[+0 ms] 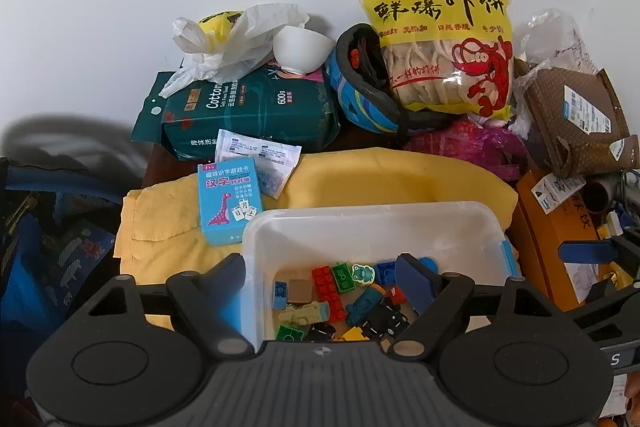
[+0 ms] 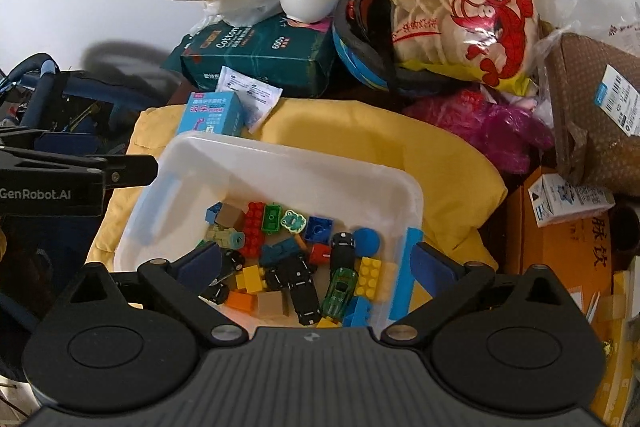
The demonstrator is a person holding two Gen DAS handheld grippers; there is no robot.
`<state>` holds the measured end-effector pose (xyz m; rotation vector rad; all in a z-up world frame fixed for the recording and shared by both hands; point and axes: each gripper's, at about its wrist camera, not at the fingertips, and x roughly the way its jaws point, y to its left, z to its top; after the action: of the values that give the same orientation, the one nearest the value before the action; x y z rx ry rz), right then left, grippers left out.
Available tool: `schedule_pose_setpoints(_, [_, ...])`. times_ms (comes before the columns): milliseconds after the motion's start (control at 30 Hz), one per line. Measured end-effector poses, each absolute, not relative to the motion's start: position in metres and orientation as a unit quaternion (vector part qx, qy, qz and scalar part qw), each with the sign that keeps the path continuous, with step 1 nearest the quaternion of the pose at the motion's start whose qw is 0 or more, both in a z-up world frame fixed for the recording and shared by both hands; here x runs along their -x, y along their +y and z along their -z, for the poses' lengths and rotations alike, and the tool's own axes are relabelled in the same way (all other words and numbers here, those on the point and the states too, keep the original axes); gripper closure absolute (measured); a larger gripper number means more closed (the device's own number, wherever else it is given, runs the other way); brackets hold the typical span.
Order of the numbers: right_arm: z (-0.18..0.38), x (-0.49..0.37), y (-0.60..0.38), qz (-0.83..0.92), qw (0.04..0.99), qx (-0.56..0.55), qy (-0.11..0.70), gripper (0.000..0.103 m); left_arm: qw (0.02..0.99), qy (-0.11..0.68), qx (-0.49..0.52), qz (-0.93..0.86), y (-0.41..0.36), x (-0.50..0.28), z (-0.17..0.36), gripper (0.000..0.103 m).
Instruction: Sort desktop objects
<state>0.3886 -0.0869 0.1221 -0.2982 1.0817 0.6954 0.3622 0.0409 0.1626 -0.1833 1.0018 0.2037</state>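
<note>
Both grippers hover at the bin (image 1: 372, 223), low in each frame, and both stand with jaws wide apart, holding nothing. The left gripper (image 1: 324, 287) straddles the bin's left wall, one finger outside, one over the toys; the right gripper (image 2: 316, 267) straddles the right wall likewise. Bricks (image 2: 256, 227) and toy cars (image 2: 300, 279) lie jumbled in the bin, dead ahead of the right gripper. The next loose candidate looks like the card box (image 1: 230, 199), up and left of the left gripper on the yellow cloth (image 1: 168, 223), long axis running away from the camera, tilted slightly. The left hand is plainly nearer it.
</note>
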Motion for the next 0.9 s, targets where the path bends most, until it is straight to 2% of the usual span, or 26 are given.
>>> schedule_pose_setpoints(900, [-0.1207, -0.3819, -0.0811, -0.327, 0.785, 0.157, 0.503, 0.0, 0.862, 0.491, 0.086, -0.095, 0.043, -0.3642, -0.1598, 0.018])
